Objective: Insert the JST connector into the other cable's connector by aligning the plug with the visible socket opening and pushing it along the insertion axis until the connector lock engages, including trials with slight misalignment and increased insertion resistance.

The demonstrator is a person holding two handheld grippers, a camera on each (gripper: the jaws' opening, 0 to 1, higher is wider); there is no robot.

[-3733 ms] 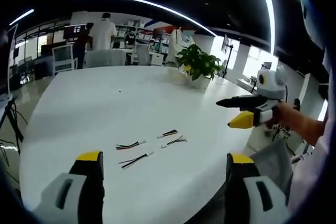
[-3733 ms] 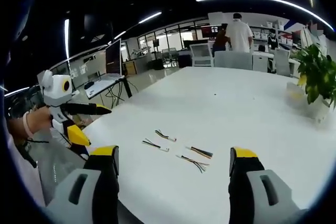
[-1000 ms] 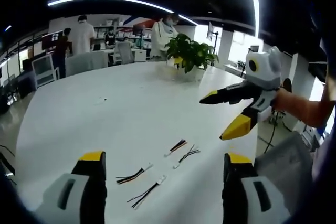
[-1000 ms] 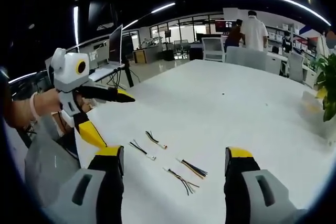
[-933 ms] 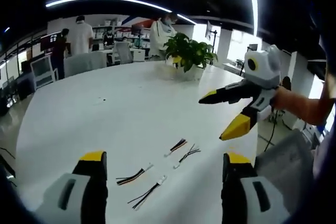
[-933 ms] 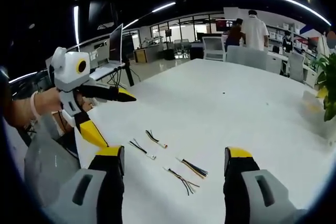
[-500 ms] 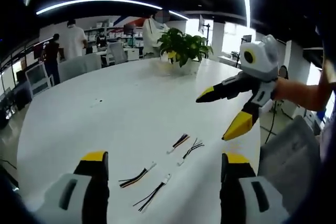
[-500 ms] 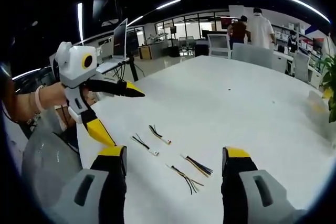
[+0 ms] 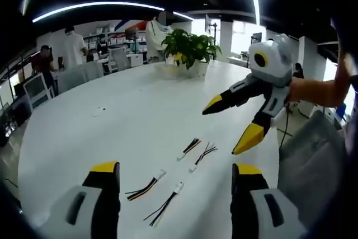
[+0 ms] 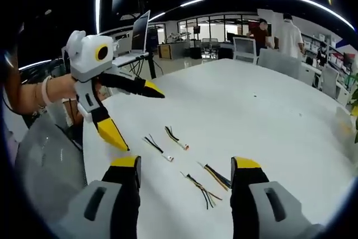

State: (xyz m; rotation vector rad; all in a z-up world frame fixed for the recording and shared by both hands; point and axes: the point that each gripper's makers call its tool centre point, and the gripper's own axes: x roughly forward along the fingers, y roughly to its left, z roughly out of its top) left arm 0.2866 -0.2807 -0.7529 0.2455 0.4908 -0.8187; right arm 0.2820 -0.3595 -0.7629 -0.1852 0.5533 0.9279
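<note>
Cables: four short cable pieces with white JST connectors lie on the white table [image 9: 112,132], near the edge closest to the person, none of them held.
Left pair: in the left gripper view, the orange-and-black cable [image 9: 144,186] and the thin black cable [image 9: 165,205] lie side by side nearest that edge, white connectors pointing toward the table's middle.
Right pair: the cable with orange wires [image 9: 190,148] and the cable with splayed black wires [image 9: 202,155] lie just beyond, side by side, apart from the first pair.
Same cables from the other side: in the right gripper view, the two thin ones [image 10: 156,146] and [image 10: 175,136] sit toward the table's left edge; the splayed black one [image 10: 198,188] and the orange-and-black one [image 10: 216,176] lie closer to the camera.
Mating: no two connectors are joined; each white end lies separate.
Left gripper [image 10: 131,113]: held in a hand [image 10: 56,90] above the table's edge, jaws spread wide, nothing between them.
Right gripper [image 9: 226,122]: held above the table beside the right pair, yellow-tipped jaws wide apart and empty.
Table's far side: a potted plant [image 9: 187,48] stands near the far edge.
Room: people stand among desks beyond the table; a chair back [image 9: 307,160] is just beside the near edge.
</note>
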